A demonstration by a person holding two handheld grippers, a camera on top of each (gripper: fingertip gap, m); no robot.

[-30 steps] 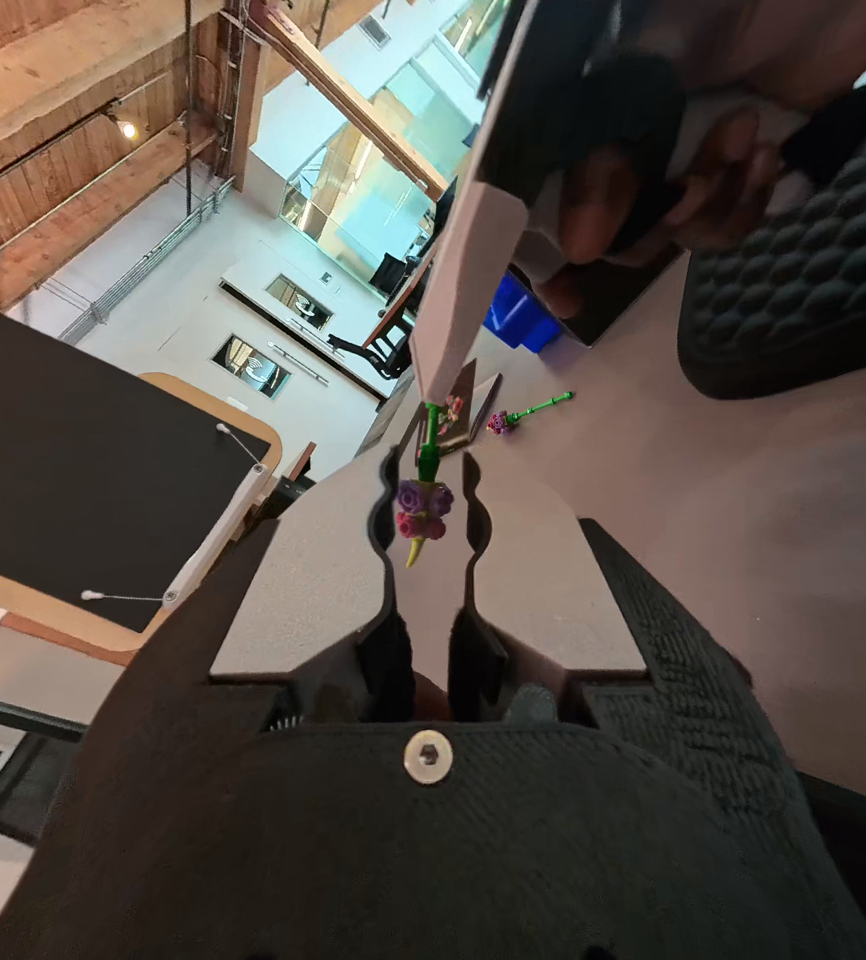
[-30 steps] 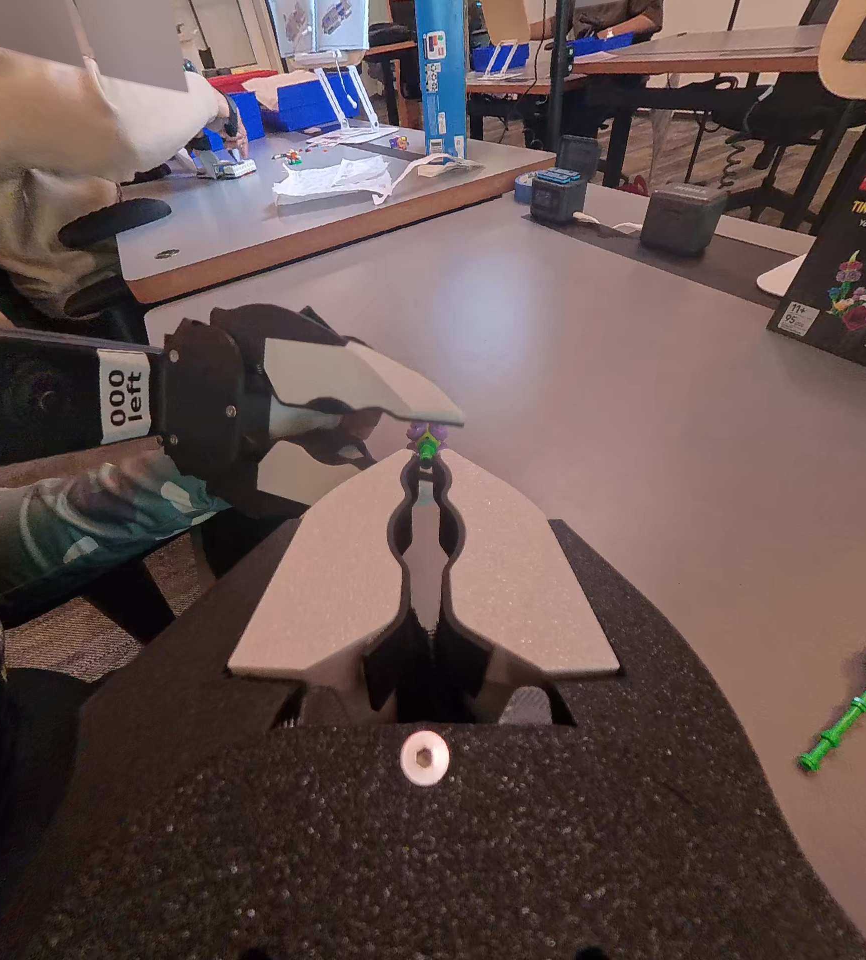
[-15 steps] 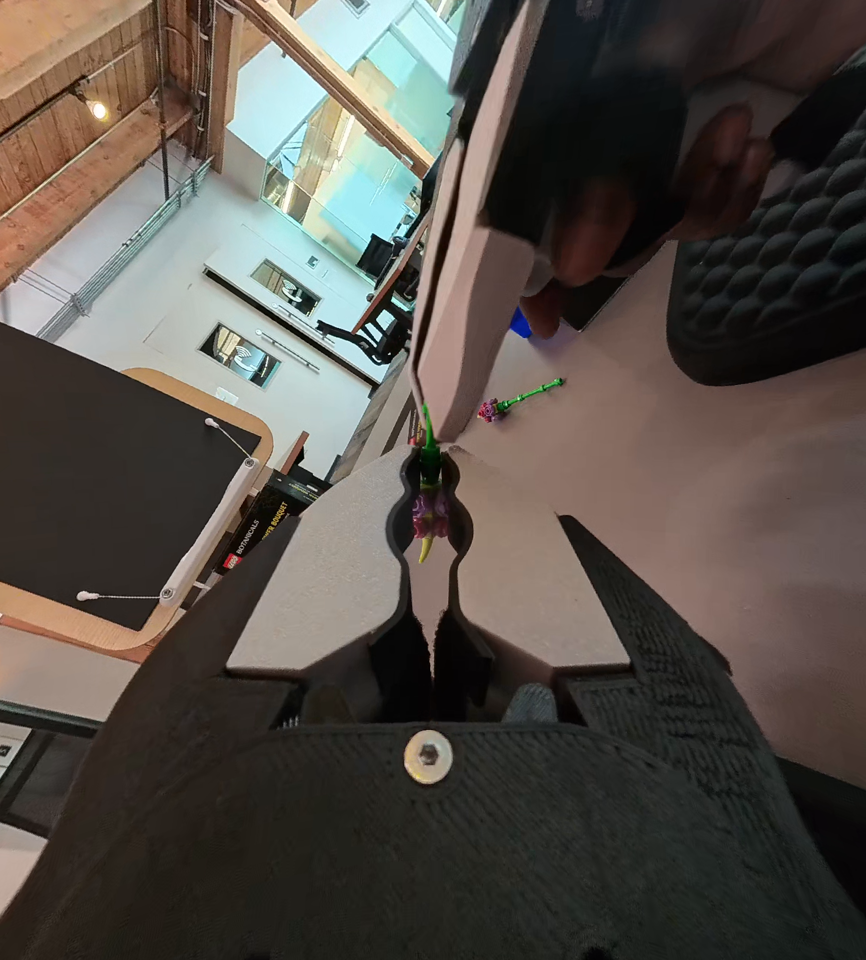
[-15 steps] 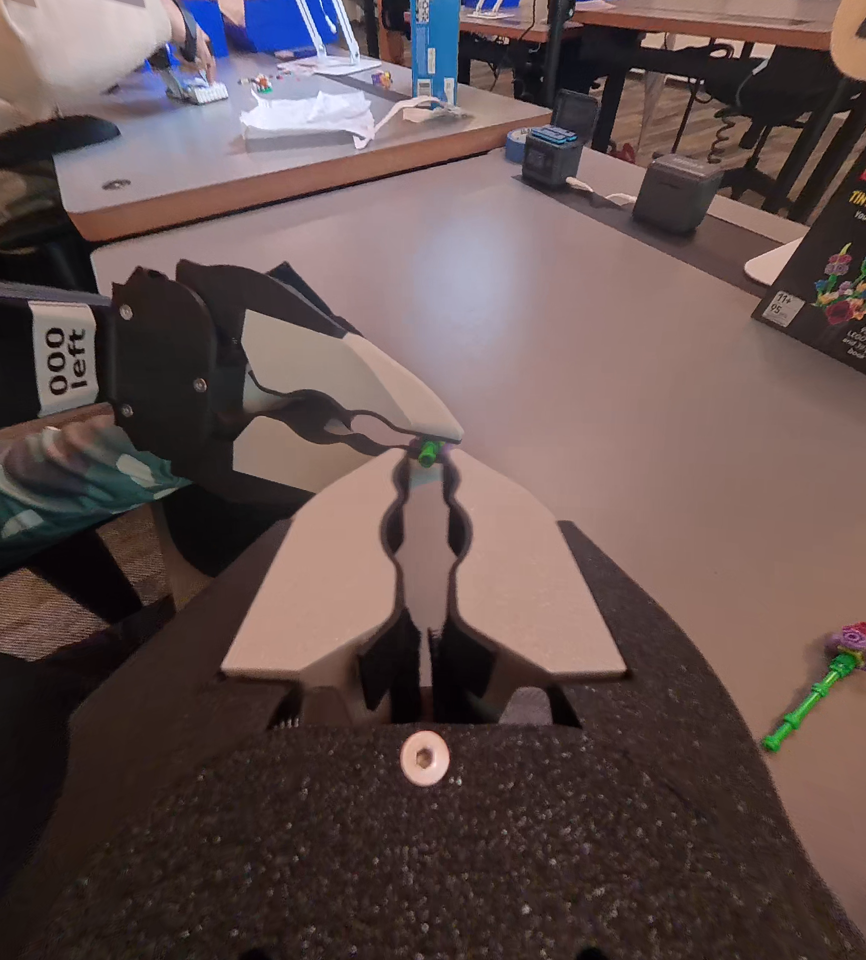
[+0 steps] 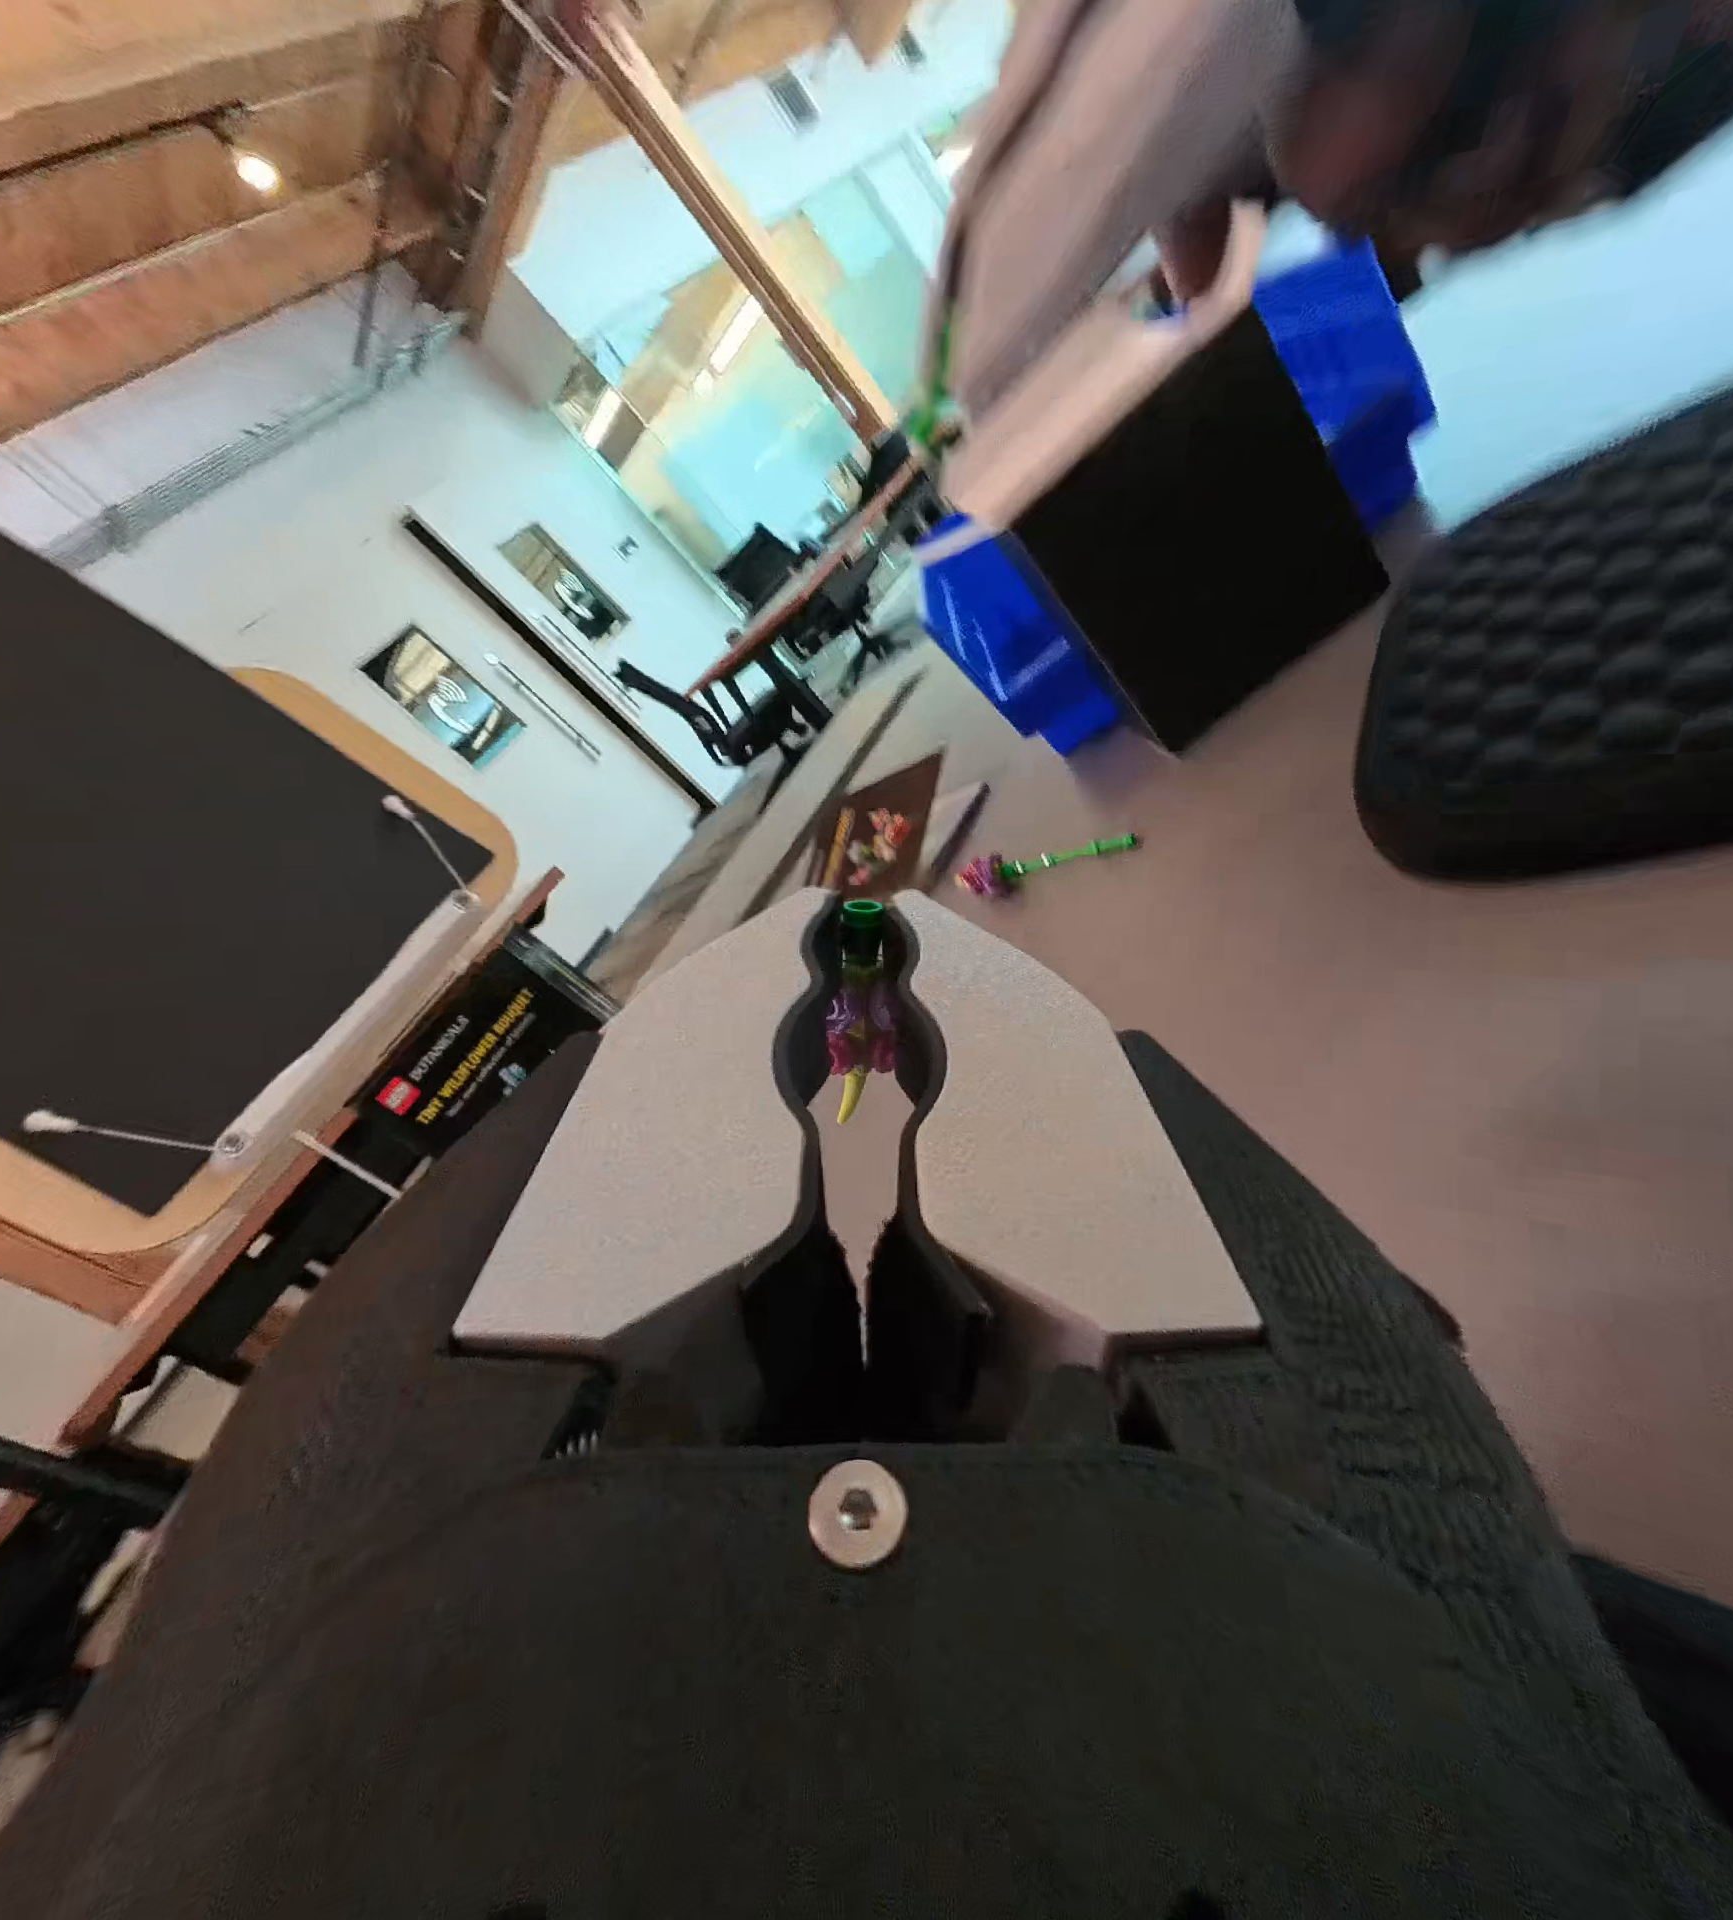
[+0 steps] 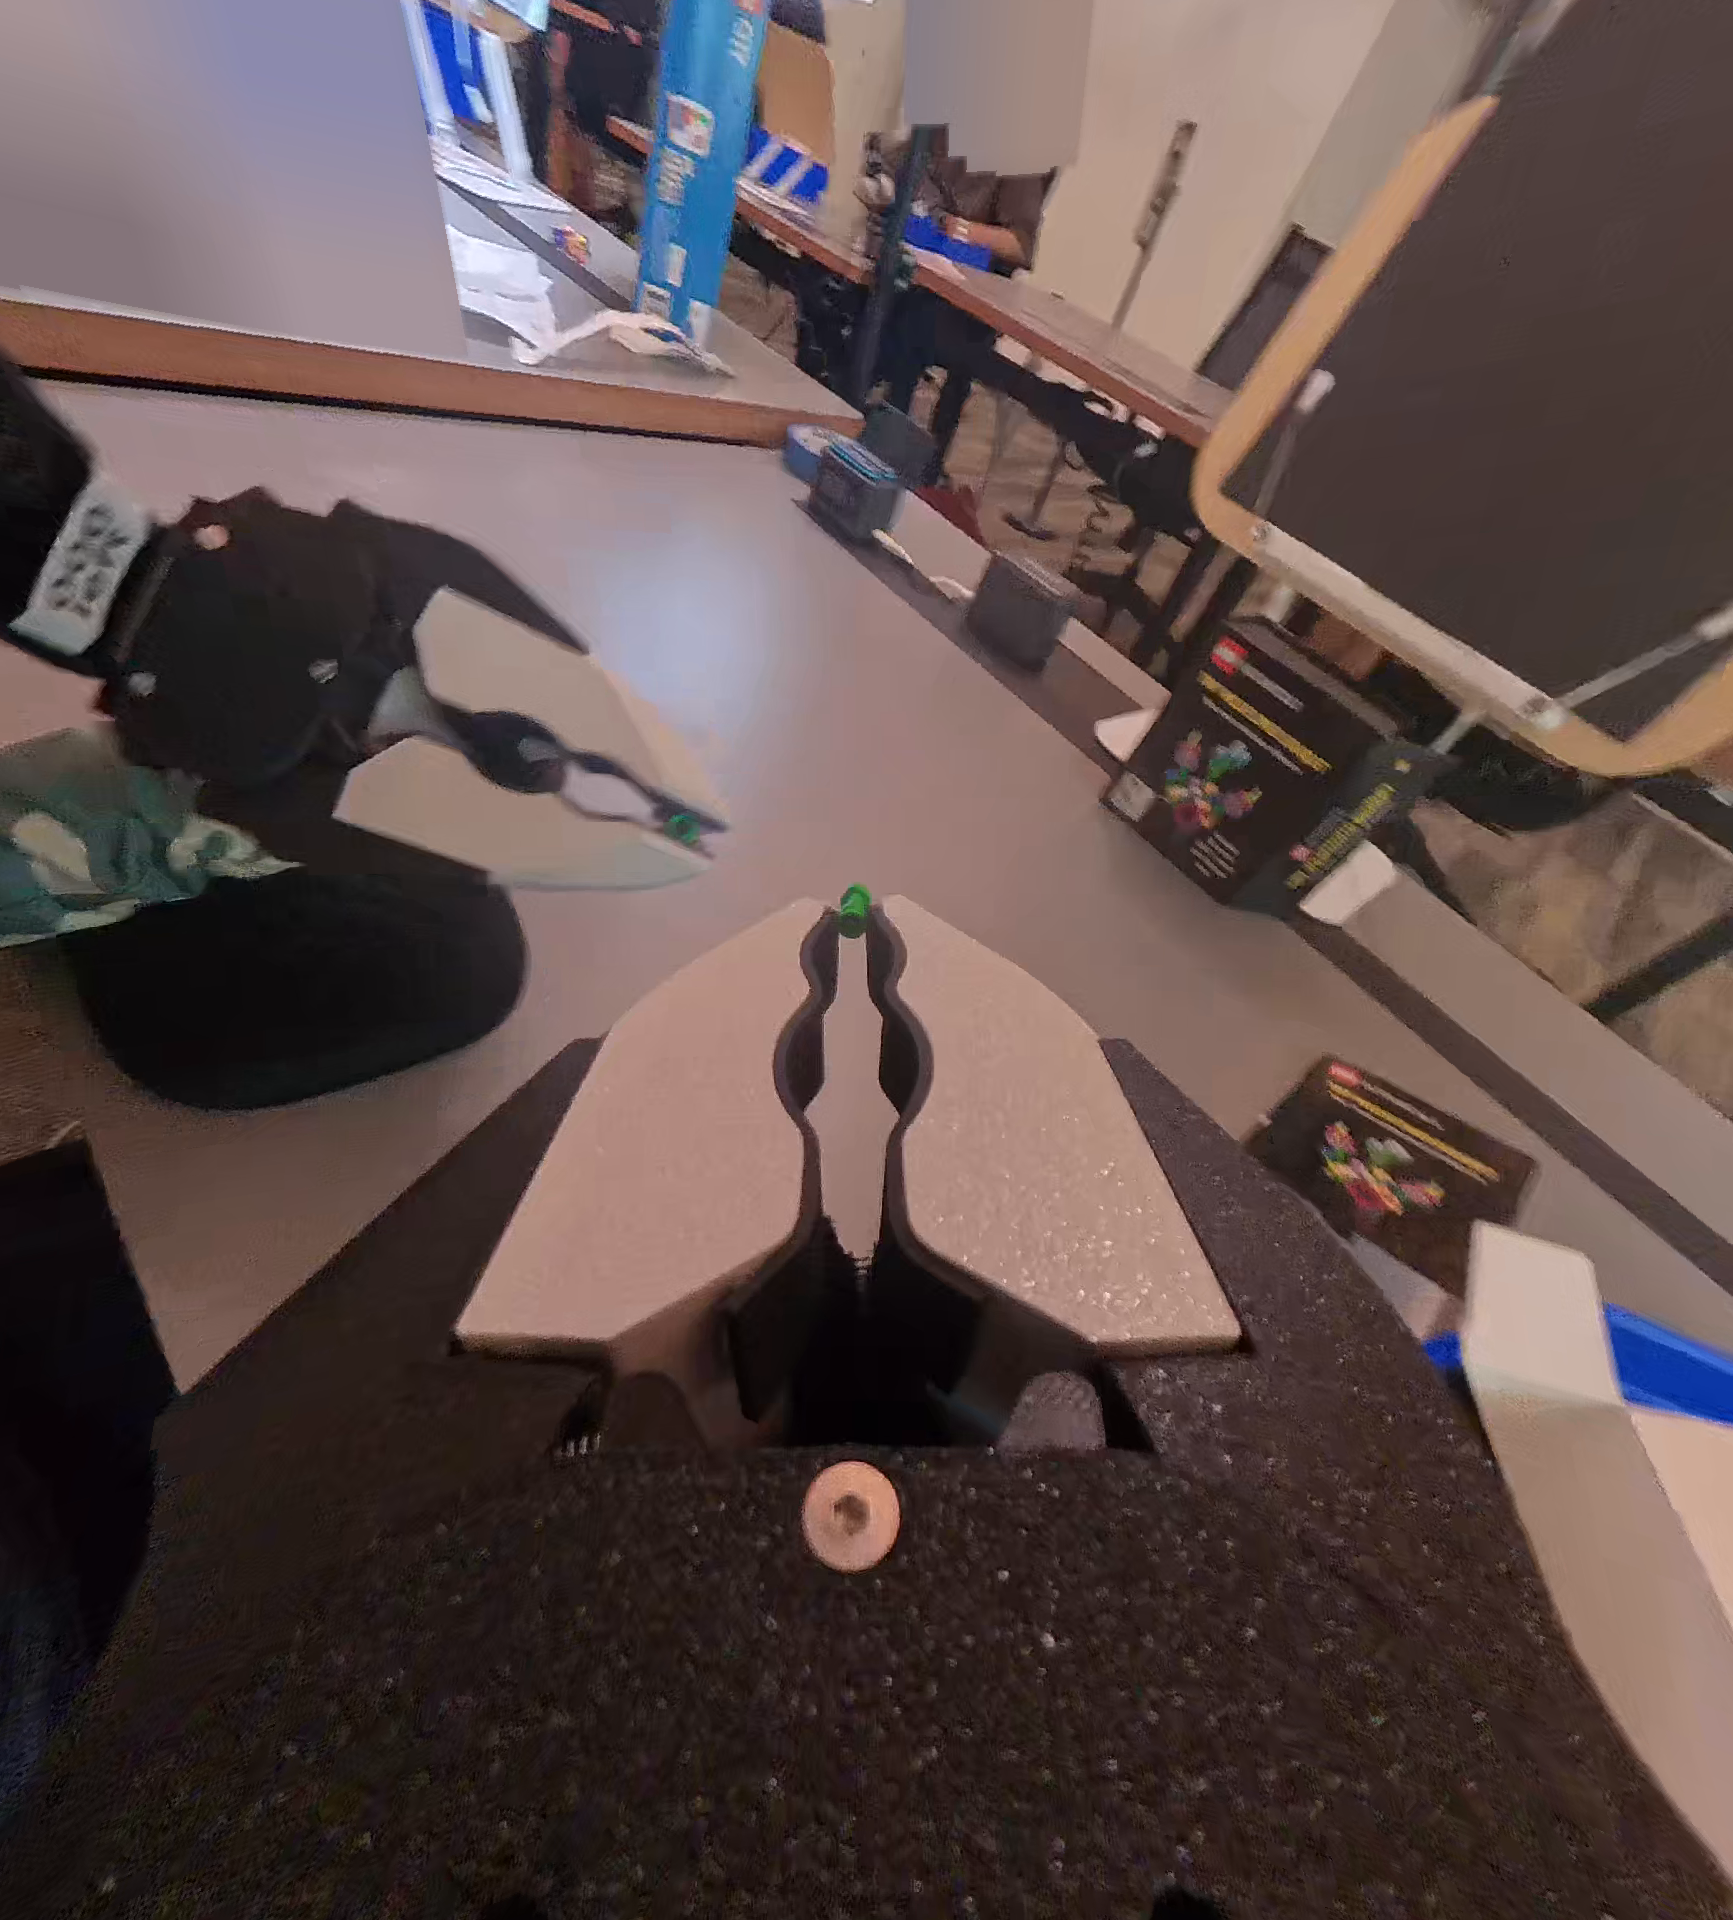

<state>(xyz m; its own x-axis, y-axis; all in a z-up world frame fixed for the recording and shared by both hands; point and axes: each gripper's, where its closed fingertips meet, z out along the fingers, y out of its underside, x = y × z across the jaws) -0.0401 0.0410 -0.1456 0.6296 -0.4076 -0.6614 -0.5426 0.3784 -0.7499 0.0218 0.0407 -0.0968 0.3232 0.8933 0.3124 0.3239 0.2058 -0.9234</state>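
Observation:
My left gripper (image 5: 860, 906) is shut on a small toy flower head (image 5: 860, 1029), purple and pink with a yellow tip, and a short green stub pokes out past the fingertips. My right gripper (image 6: 851, 912) is shut on a thin green stem (image 6: 853, 925). Only the stem's end shows in that view. The two grippers are apart above the grey table (image 6: 737, 623). The left gripper (image 6: 696, 831) shows to the left in the right wrist view. The right gripper (image 5: 955, 436) shows blurred at the top of the left wrist view, with the stem (image 5: 938, 374) in it.
A second toy flower (image 5: 1044, 862) with a green stem lies on the table. Near it are a dark booklet (image 6: 1387, 1169), a standing black box (image 6: 1257, 769) and a blue bin (image 5: 1007, 644). A wood-framed black panel (image 6: 1568, 416) hangs at right. A white box (image 6: 1672, 1558) sits at the near right. My right fingertips sit around 8 cm from my left ones.
The left gripper closed on the flower head while the right held the stem. The two grippers have since moved apart, the head staying in the left and the stem in the right.

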